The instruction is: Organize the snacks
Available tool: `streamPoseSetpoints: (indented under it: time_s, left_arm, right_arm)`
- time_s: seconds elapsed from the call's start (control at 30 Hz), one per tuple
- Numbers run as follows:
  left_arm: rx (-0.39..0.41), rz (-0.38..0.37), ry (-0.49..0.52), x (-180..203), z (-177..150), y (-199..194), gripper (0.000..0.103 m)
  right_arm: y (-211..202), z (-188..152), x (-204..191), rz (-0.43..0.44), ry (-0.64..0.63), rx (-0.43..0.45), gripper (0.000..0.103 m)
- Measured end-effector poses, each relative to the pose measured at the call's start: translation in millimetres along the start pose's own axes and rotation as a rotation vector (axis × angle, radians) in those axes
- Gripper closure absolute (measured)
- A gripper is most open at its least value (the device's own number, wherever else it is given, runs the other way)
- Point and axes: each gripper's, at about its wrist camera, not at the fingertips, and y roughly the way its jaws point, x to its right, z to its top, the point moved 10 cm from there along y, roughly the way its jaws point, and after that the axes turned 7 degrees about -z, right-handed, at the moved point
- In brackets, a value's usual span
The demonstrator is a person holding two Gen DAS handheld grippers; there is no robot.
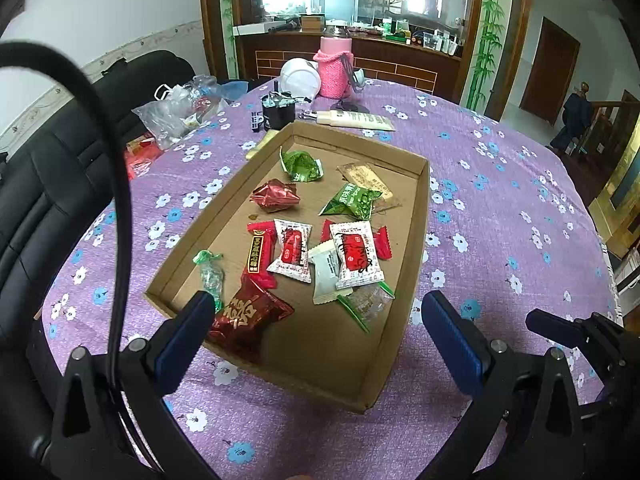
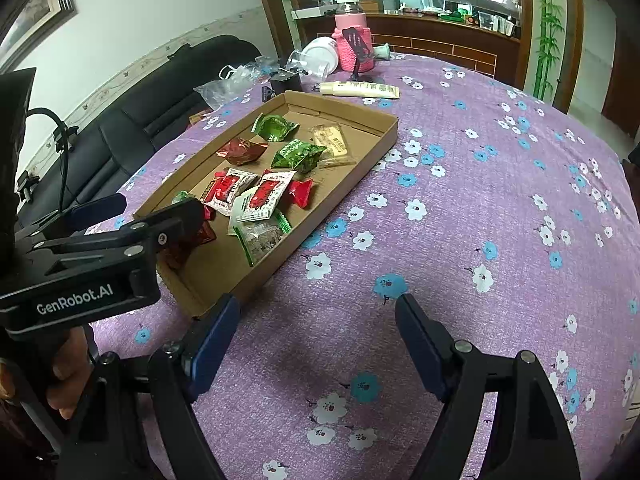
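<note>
Here we hold the left gripper (image 1: 316, 320) spread wide and empty over the cardboard tray's (image 1: 420, 208) near end, so the dark red packet (image 1: 248, 316) beside its left jaw is reachable. Right gripper (image 2: 316, 328), equally open, waits over bare tablecloth (image 2: 500, 200); remaining snacks (image 1: 352, 256) lie beyond.

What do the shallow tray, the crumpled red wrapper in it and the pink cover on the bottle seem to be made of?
The tray looks like plain brown cardboard, matte, with folded walls and a raw cut edge. The crumpled red wrapper seems to be metallised foil or plastic film: it shines and holds sharp creases. The pink cover appears knitted or crocheted yarn, with a ribbed, soft, dull surface.
</note>
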Motion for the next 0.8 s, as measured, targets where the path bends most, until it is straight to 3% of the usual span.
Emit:
streamPoseSetpoints:
  time_s: [0.8]
  left_arm:
    - [-0.004, -0.007, 0.008, 3.6, -2.3, 2.2, 0.000]
  right_arm:
    - [1.5, -1.2, 1.1, 0.006, 0.014, -0.004, 0.023]
